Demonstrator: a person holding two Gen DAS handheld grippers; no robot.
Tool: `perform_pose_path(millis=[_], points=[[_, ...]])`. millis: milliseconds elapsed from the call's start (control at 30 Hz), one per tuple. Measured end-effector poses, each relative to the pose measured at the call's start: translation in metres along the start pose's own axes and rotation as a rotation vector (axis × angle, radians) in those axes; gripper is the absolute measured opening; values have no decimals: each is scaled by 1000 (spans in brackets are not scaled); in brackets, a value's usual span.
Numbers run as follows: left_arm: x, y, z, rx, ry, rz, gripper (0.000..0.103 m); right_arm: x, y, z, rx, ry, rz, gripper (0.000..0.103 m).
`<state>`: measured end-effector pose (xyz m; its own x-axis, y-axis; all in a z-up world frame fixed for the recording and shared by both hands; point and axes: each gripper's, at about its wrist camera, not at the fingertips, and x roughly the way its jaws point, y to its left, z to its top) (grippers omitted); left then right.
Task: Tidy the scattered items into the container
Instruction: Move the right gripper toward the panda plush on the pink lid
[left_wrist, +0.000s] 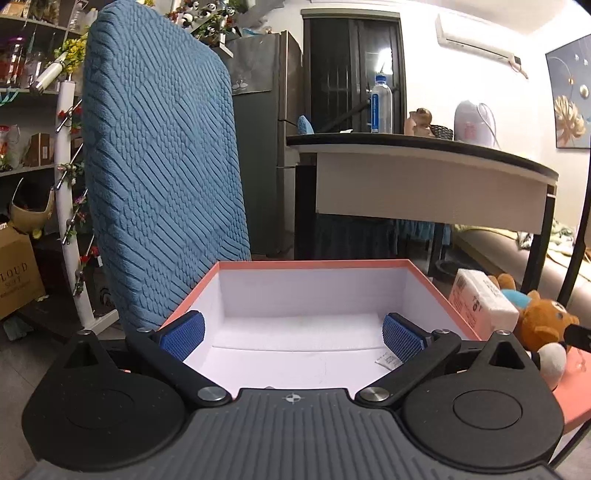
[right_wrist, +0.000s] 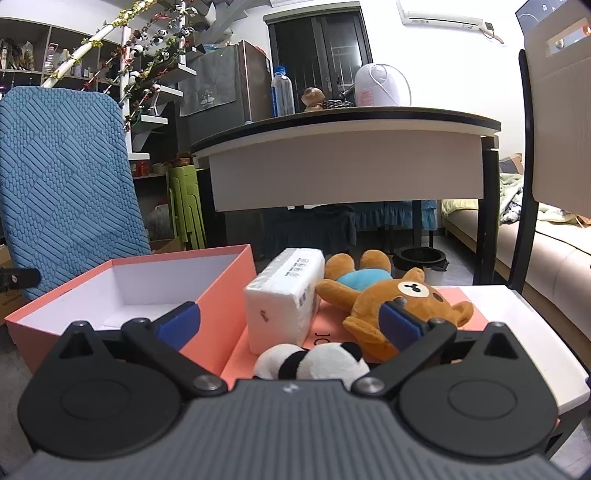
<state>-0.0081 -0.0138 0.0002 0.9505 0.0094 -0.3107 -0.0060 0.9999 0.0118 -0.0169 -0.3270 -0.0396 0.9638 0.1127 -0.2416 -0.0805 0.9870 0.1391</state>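
A pink box (left_wrist: 314, 264) with a white inside stands open; a small white packet (left_wrist: 387, 360) lies on its floor. My left gripper (left_wrist: 293, 334) hangs open over the box with nothing between its fingers. In the right wrist view the pink box (right_wrist: 225, 280) is at the left. Beside it on the pink lid (right_wrist: 458, 299) lie a white tissue pack (right_wrist: 284, 295), a brown bear plush (right_wrist: 391, 295) in a blue shirt and a panda plush (right_wrist: 314, 363). My right gripper (right_wrist: 290, 325) is open just above the panda, facing the tissue pack.
A blue textured chair back (left_wrist: 162, 166) rises behind the box at the left. A black-topped table (right_wrist: 347, 118) with a water bottle (right_wrist: 282, 92) stands beyond. A sofa (right_wrist: 546, 251) is at the right, and a dark chair frame (right_wrist: 526, 177). The lid rests on a white surface (right_wrist: 517, 332).
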Motion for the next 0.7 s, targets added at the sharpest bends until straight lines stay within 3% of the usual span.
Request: perform_pose_path(millis=[300,700], points=[[3,5,2,3,12,26,103,0,-24,2,27,-12,-29,103],[11,6,2,10,45,-3,103,13,-39,-5,46,20,-48,103]])
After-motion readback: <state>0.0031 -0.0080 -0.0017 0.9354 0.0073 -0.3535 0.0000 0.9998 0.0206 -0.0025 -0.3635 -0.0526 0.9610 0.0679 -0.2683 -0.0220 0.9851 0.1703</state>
